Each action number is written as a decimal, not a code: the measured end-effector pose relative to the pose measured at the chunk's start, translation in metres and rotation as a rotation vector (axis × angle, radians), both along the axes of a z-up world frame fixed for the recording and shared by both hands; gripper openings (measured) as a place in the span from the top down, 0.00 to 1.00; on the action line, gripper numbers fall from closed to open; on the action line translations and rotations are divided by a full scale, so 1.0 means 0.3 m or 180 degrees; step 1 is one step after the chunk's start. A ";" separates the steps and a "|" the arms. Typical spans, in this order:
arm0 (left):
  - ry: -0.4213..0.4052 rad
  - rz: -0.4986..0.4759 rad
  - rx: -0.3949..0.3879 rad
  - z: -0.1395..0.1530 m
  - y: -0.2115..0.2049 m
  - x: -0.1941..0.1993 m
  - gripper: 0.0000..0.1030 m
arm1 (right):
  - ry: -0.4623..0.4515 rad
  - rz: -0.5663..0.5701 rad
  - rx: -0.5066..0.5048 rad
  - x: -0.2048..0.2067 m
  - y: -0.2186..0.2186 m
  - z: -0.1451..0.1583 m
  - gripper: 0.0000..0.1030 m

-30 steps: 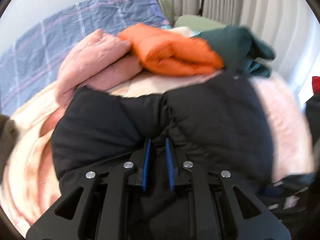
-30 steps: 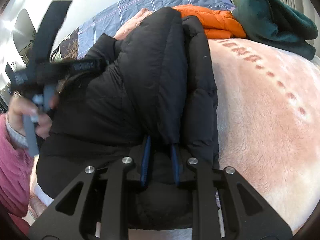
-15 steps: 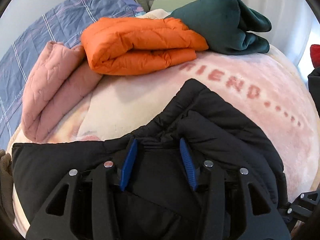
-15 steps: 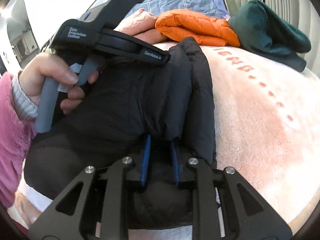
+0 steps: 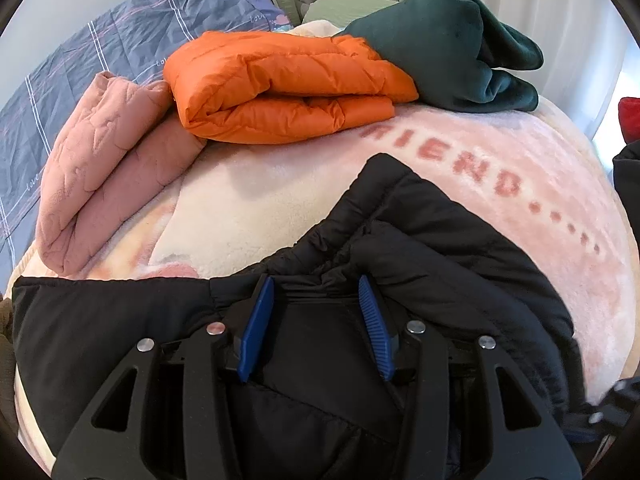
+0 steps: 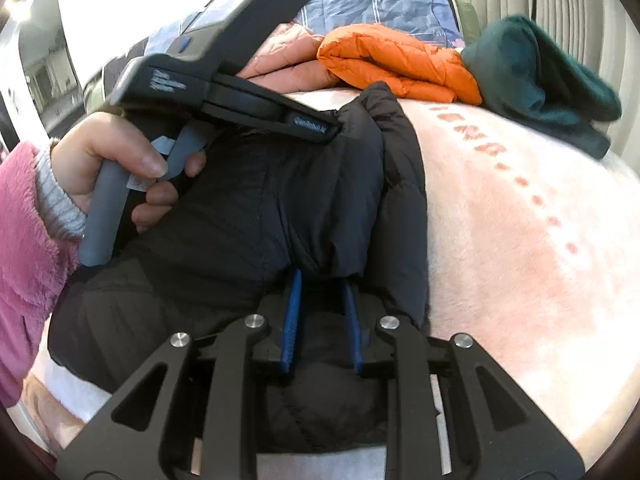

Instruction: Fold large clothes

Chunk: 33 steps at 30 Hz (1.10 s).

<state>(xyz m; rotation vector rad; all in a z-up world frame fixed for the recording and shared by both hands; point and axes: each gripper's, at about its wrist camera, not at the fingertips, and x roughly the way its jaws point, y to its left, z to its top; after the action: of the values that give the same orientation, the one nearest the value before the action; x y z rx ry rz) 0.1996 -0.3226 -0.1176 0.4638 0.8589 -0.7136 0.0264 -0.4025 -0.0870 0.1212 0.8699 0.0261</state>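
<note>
Your left gripper (image 5: 316, 292): jaws stood wide apart, pads (image 5: 256, 320) resting on black jacket (image 5: 440, 264), nothing pinched between them. Your right gripper (image 6: 320, 284): jaws narrow, clamped on fold of jacket (image 6: 320, 200) fabric. Jacket lay bunched on pink blanket (image 5: 500, 168), near edge closest to you. Your left hand (image 6: 120, 160) gripped grey handle, seen from right wrist view. Orange jacket (image 5: 288, 84), pink quilt (image 5: 104, 160), green garment (image 5: 448, 48) lay folded beyond, well apart from grippers.

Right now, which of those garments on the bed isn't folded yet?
The black puffer jacket, rumpled beneath both sets of fingers; the pink, orange and green ones lie folded behind it.
</note>
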 end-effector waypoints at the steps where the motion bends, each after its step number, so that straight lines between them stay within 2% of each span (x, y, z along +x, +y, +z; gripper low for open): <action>1: 0.0016 0.0006 -0.0013 0.002 0.003 0.001 0.55 | -0.0072 0.0016 0.0068 -0.001 -0.010 0.046 0.75; 4: 0.0092 0.0020 -0.0163 0.012 0.024 0.010 0.55 | -0.0462 0.0069 0.0205 0.015 -0.045 0.190 0.76; 5: 0.0114 0.0022 -0.0195 0.014 0.031 0.013 0.55 | -0.0526 0.0087 0.0273 0.032 -0.056 0.216 0.81; 7: 0.0184 0.0043 -0.0258 0.018 0.040 0.022 0.55 | -0.0526 0.0140 0.0498 0.080 -0.067 0.233 0.83; 9: 0.0206 0.0043 -0.0278 0.018 0.043 0.025 0.55 | -0.0399 0.0168 0.0477 0.125 -0.047 0.189 0.85; 11: 0.0230 0.0046 -0.0304 0.019 0.044 0.029 0.55 | -0.0063 0.0015 0.0351 0.151 -0.040 0.091 0.85; 12: 0.0235 0.0041 -0.0308 0.018 0.043 0.028 0.55 | 0.0004 -0.0029 0.0449 0.132 -0.056 0.052 0.85; 14: 0.0199 0.0027 -0.0280 0.017 0.037 0.021 0.55 | -0.0017 -0.0077 0.0522 0.083 -0.086 0.059 0.86; 15: 0.0185 0.0026 -0.0268 0.016 0.035 0.020 0.55 | -0.0048 -0.0099 0.0530 0.054 -0.104 0.077 0.86; 17: 0.0195 0.0029 -0.0276 0.016 0.036 0.023 0.55 | -0.0130 -0.0182 0.0470 -0.011 -0.142 0.126 0.66; 18: 0.0203 0.0029 -0.0292 0.016 0.039 0.024 0.55 | -0.0185 -0.0249 0.0372 -0.039 -0.158 0.152 0.63; 21: 0.0209 0.0030 -0.0330 0.017 0.044 0.024 0.55 | -0.0412 -0.0462 0.0133 -0.111 -0.209 0.237 0.63; 24: 0.0203 0.0030 -0.0321 0.016 0.042 0.024 0.55 | -0.0670 -0.0380 0.0327 -0.130 -0.244 0.294 0.65; 26: 0.0196 0.0032 -0.0316 0.015 0.043 0.022 0.55 | -0.0793 -0.0084 0.0489 -0.109 -0.198 0.303 0.71; 28: 0.0199 0.0033 -0.0321 0.015 0.044 0.022 0.55 | -0.0797 0.0138 0.0477 -0.066 -0.142 0.270 0.74; 29: 0.0203 0.0034 -0.0322 0.015 0.044 0.022 0.55 | -0.0709 0.0144 0.0460 -0.036 -0.120 0.240 0.75; 31: 0.0208 0.0033 -0.0328 0.016 0.045 0.021 0.55 | -0.0216 0.0095 0.0521 0.048 -0.092 0.098 0.75; 32: 0.0220 0.0026 -0.0342 0.017 0.046 0.021 0.55 | 0.0011 0.0076 0.0572 0.078 -0.086 -0.007 0.77; 33: 0.0238 0.0010 -0.0359 0.020 0.046 0.021 0.54 | -0.0022 0.0079 0.0613 0.081 -0.089 -0.058 0.77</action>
<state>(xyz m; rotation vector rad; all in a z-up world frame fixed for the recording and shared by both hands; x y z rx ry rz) 0.2059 -0.3086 -0.1118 0.3365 0.8843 -0.7761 0.0506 -0.4291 -0.1043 0.2905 0.8610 0.1337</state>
